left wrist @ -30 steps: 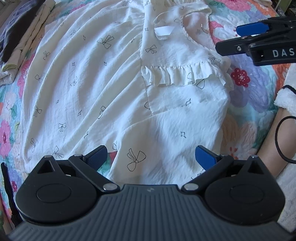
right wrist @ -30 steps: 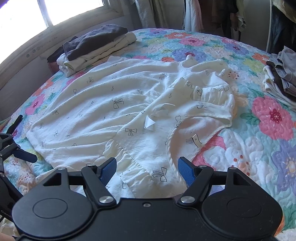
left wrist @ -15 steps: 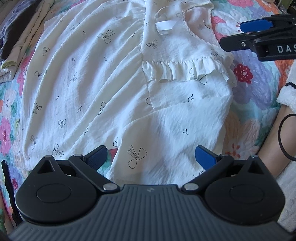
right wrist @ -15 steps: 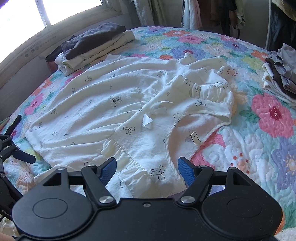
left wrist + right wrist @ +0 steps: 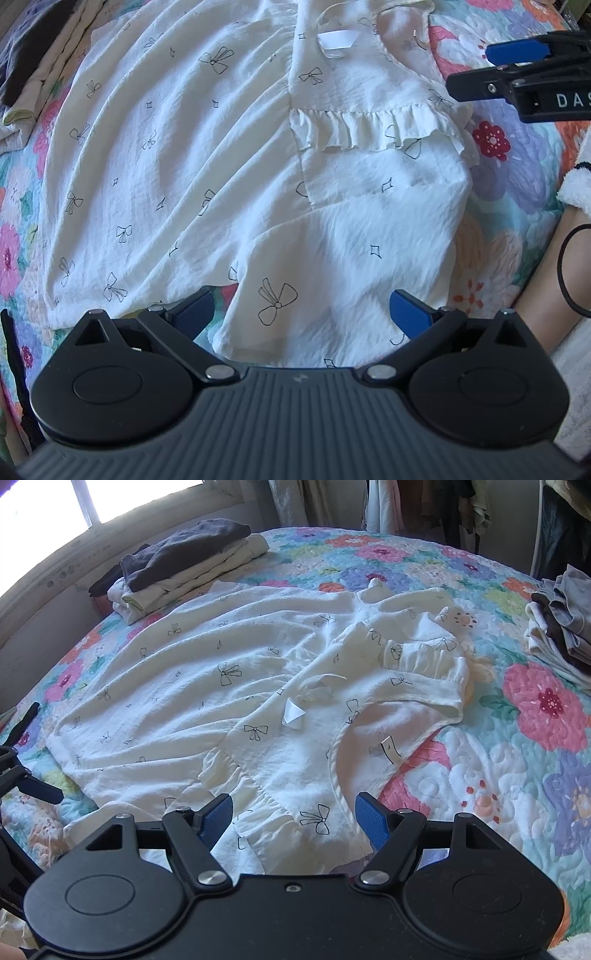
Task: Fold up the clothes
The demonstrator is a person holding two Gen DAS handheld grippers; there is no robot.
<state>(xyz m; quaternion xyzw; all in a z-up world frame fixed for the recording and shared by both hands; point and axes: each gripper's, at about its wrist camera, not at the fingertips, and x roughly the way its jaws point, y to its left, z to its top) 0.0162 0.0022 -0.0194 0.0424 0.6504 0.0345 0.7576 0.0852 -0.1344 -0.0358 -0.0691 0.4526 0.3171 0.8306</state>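
A white dress with black bow prints [image 5: 192, 147] lies spread flat on a floral quilt [image 5: 517, 768]. It fills the right wrist view too [image 5: 221, 686], with its neckline [image 5: 369, 746] and frilled sleeve [image 5: 424, 661] to the right. My left gripper [image 5: 303, 314] is open, its blue pads either side of the near sleeve hem [image 5: 332, 258]. My right gripper [image 5: 293, 821] is open just above the frilled shoulder edge [image 5: 258, 805]. The right gripper also shows at the upper right of the left wrist view [image 5: 517, 70].
A stack of folded clothes [image 5: 184, 565] sits at the quilt's far left by the window wall. A pile of unfolded clothes [image 5: 561, 627] lies at the right edge. A person's forearm with a black hair band [image 5: 554, 266] is at the right.
Both grippers have edged forward and lower over the dress, so the cloth sits closer between their pads. Both stay open. The dress has not moved.
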